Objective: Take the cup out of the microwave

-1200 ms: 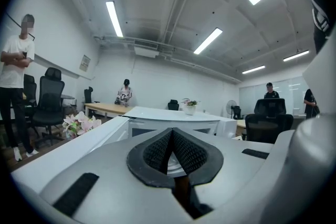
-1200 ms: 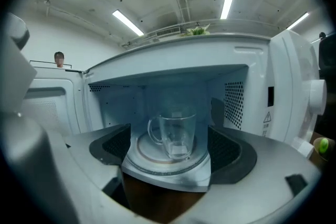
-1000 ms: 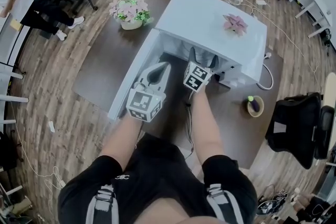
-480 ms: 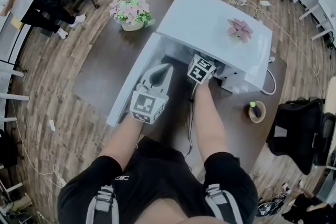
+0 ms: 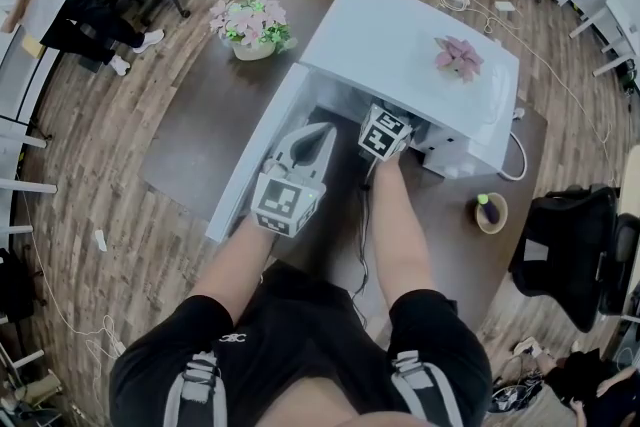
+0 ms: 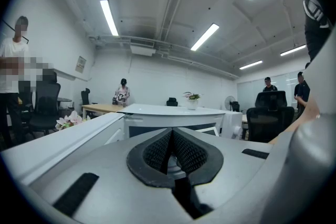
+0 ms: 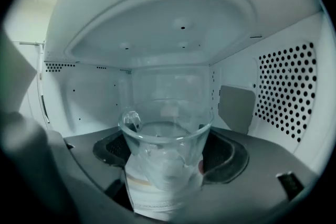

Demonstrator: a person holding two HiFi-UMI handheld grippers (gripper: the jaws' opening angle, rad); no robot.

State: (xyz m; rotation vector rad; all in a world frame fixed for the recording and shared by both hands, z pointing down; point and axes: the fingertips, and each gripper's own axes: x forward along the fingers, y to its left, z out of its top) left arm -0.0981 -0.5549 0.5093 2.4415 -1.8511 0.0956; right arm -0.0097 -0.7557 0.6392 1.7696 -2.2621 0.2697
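A clear glass cup (image 7: pixel 165 134) stands inside the white microwave (image 5: pixel 400 35), over a white paper label on the cavity floor. My right gripper (image 7: pixel 166 152) reaches into the cavity with the cup between its dark pads (image 7: pixel 226 157); its jaws are closing and I see no firm press on the glass. In the head view only its marker cube (image 5: pixel 384 132) shows at the microwave's mouth. The microwave door (image 5: pixel 255 155) hangs open to the left. My left gripper (image 5: pixel 308 140) hovers level beside the door, shut and empty, its pads (image 6: pixel 186 152) meeting.
The microwave sits on a brown table (image 5: pixel 200 125). A flower pot (image 5: pixel 250 27) stands at the table's far left and a pink paper flower (image 5: pixel 458 55) lies on the microwave's top. A small bowl (image 5: pixel 489 212) is at the right, a black chair (image 5: pixel 565 235) beyond it.
My right gripper has pushed further into the microwave cavity, then stopped. The left gripper has stayed where it was.
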